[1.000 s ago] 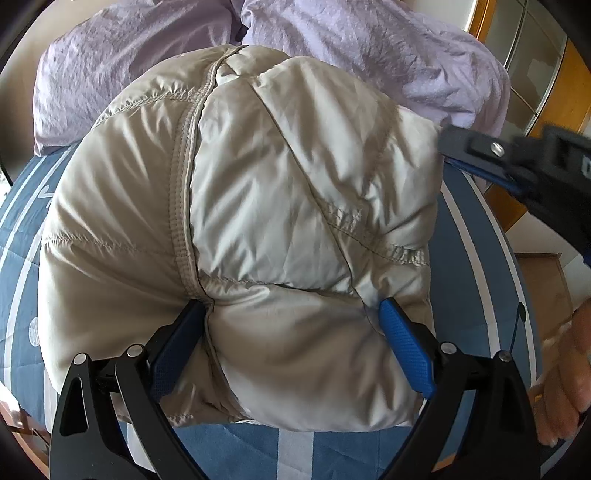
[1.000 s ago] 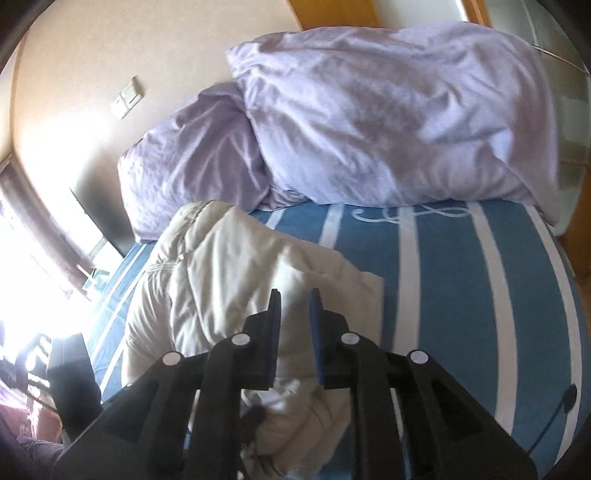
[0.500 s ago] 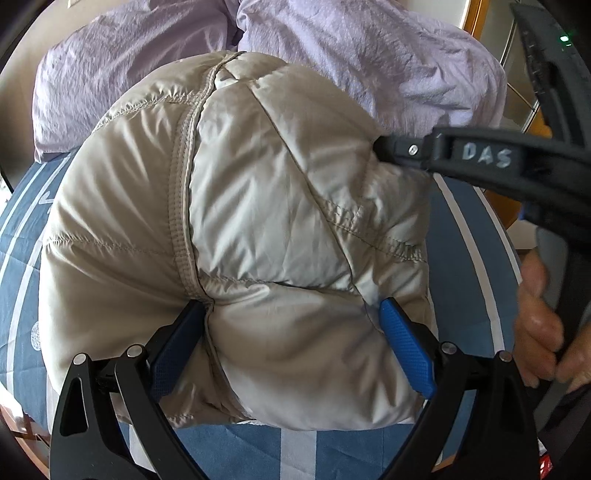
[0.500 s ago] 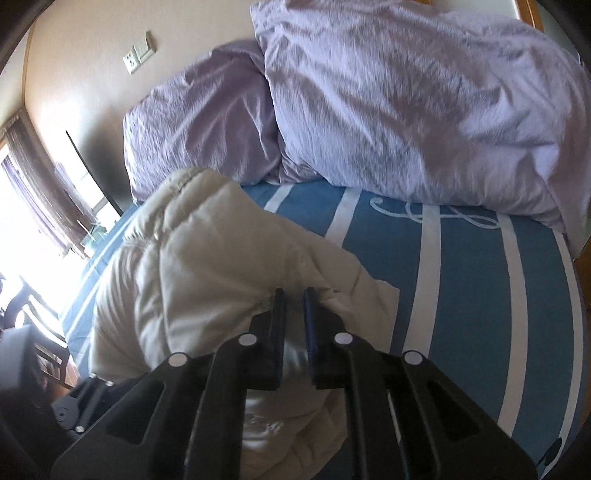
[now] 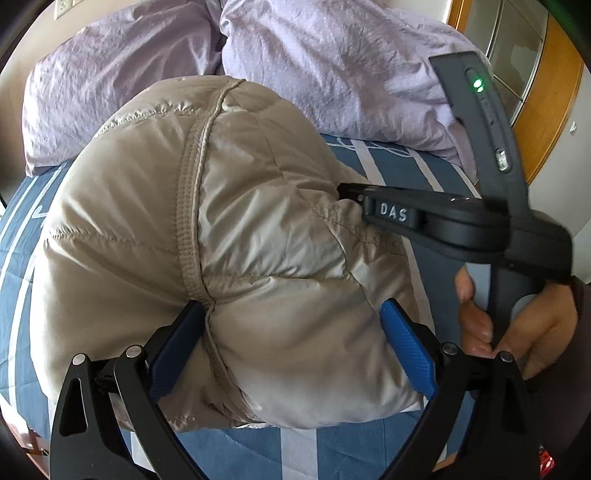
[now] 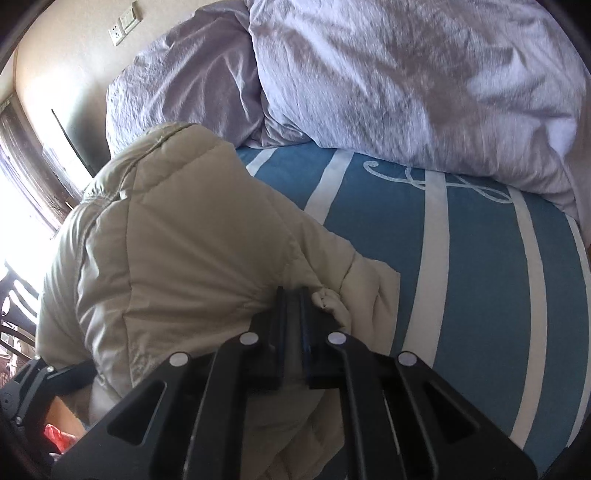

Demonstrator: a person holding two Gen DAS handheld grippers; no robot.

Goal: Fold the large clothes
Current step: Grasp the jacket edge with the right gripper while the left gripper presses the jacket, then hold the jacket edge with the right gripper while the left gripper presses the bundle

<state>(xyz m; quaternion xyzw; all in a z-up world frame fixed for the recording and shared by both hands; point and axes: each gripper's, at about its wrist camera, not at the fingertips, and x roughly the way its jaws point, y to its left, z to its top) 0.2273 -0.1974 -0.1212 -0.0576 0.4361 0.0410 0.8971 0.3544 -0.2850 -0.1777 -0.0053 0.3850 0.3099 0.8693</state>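
Note:
A puffy beige down jacket (image 5: 229, 240) lies bundled on the blue-and-white striped bed (image 5: 436, 177). My left gripper (image 5: 291, 328) is open wide, its blue-padded fingers (image 5: 406, 343) pressed against both sides of the bundle's near end. My right gripper (image 6: 293, 295) has its fingers nearly together and pushed into the jacket's (image 6: 166, 251) right side; I cannot tell whether fabric is pinched between them. In the left wrist view the right gripper (image 5: 351, 190) comes in from the right, its tips buried in the jacket.
Two lilac pillows (image 5: 332, 66) lie at the head of the bed, also in the right wrist view (image 6: 406, 81). A wooden wardrobe (image 5: 546, 92) stands at the right. A wall with sockets (image 6: 123, 22) and a bright window are to the left.
My right gripper has moved left and down, from above the bed into the jacket's right side. The left gripper has stayed around the bundle's near end.

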